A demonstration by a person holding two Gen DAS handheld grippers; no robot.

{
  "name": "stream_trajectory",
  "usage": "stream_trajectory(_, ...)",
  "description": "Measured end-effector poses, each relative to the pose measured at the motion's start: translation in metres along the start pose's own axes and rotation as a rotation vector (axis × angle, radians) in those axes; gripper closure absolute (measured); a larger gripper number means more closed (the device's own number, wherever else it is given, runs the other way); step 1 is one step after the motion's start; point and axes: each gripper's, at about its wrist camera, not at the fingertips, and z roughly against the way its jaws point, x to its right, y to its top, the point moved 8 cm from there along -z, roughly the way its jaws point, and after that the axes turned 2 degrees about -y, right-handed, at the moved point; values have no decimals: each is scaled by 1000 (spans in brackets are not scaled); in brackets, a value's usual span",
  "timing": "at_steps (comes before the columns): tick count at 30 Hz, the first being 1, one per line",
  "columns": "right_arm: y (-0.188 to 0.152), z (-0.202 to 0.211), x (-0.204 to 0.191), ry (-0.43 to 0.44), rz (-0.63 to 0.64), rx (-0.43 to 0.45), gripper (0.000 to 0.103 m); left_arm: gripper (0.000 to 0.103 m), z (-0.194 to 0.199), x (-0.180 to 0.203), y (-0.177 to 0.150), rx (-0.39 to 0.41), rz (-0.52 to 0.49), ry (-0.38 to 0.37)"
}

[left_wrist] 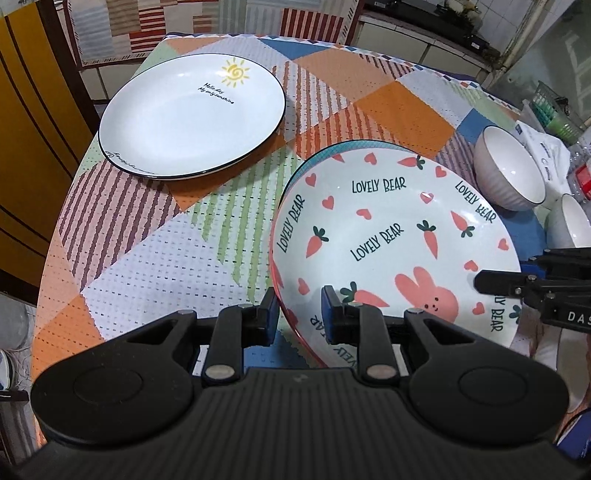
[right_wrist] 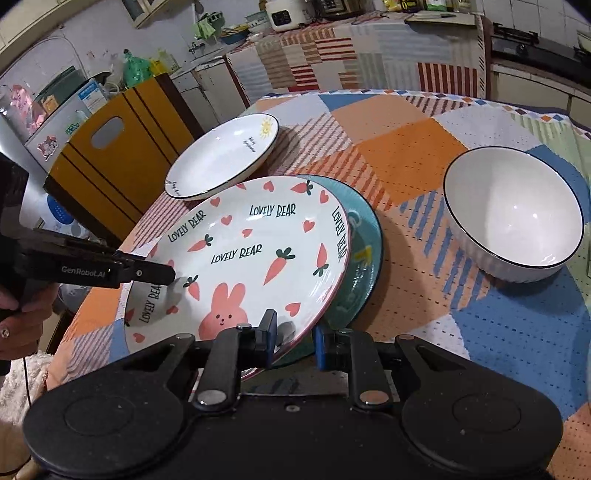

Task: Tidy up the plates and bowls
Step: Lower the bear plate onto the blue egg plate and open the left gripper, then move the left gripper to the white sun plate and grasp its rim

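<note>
While lowering: you are keeping the bunny plate (right_wrist: 236, 254) level over the teal plate (right_wrist: 364, 236).
Left gripper (left_wrist: 299, 314): pinching its rim.
Right gripper (right_wrist: 293, 338): pinching the opposite rim.

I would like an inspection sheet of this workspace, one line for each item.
Surface: round table under a patchwork cloth.
Job's things: bunny plate tilted over a teal plate; sun plate flat, apart; white bowl upright; a second bowl beside it.
Clutter: white packets at the table edge.
Grippers: left tongs and right tongs each shut on the bunny plate's rim.
Cables: thin cord under the hand.
Surroundings: yellow chair, crowded kitchen counter.
</note>
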Motion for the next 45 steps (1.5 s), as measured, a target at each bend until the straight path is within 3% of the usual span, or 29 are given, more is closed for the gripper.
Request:
stream_trajectory(4,2,-5,5,-18,-22,-10,78,80,-8,3,2,-27,-16,11)
stream_trajectory(9,2,0,-4,-115,18,-11,78,81,-11,2,-2,-42,11,-17)
stream_trajectory(15,6,-3,-8,-228,36,-4,76,80,-18,0,2,-54,40,2)
stream_trajectory(21,5,-13,-19,-418,200,30,66,80,-19,4,2,-29,22,33)
stream_trajectory(25,0,-15,-21,-466,215,68,63,80,-12,3,-1,-8,44,1)
stream_trajectory(29,-1,-15,-21,-490,241,62,63,80,7,0,0,31,35,-5)
stream_trajectory(35,7,7,-30,-456,188,104,64,80,45,-8,4,88,-12,2)
stream_trajectory(39,22,31,-51,-353,173,149,64,79,72,-17,8,113,-63,1)
stream_trajectory(45,51,59,-90,-337,286,230,60,69,107,-31,10,139,-130,5)
